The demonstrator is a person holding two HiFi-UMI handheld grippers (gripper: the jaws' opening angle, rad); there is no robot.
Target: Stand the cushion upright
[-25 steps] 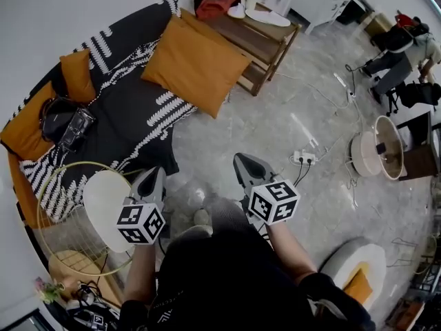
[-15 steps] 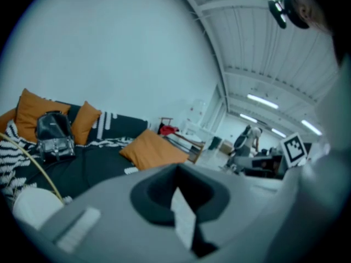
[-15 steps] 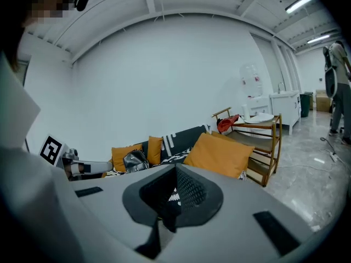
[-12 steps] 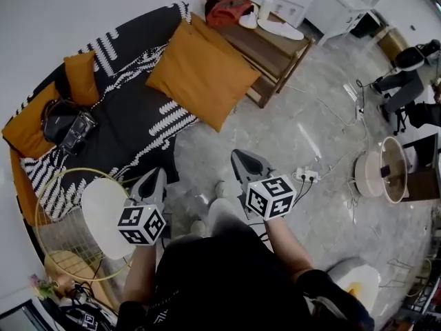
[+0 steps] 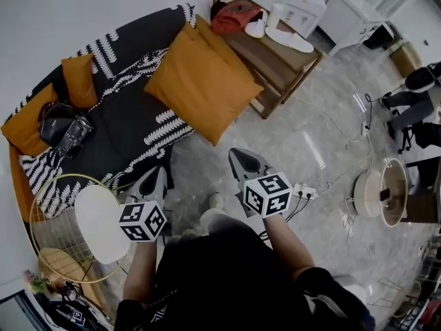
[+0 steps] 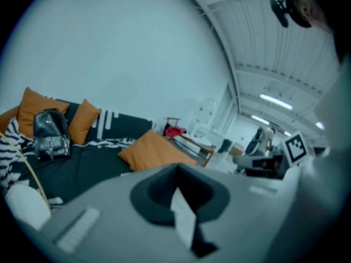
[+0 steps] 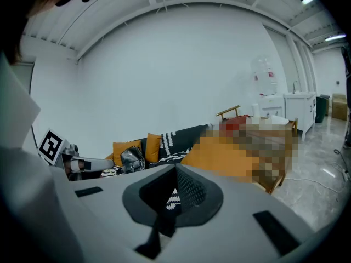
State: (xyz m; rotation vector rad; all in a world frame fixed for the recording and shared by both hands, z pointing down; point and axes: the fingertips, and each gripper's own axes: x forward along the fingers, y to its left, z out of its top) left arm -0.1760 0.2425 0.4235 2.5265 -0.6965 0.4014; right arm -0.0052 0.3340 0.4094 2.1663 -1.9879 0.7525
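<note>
The cushion, a large orange one, lies on its broad face at the right-hand end of a sofa draped in a black-and-white patterned throw, one corner jutting past the seat edge over the pale marble floor. It sits just beside a low wooden bench that carries a red bag and some white items.

The person stands on the floor in front of the sofa, a gripper in each hand, both held low and pointed toward the seat. The left gripper hangs near the sofa's front edge, above a round white side table ringed by a gold wire frame. Its own view shows its jaws pressed together with nothing between them. The right gripper is over bare floor, below the cushion's overhanging corner and well apart from it. Its jaws too meet in a closed seam and hold nothing. Neither gripper touches the cushion.

Farther left on the sofa, two smaller orange cushions rest against the back, with a black bag between them. A white power strip and its cables trail across the floor to the right of the grippers.
</note>
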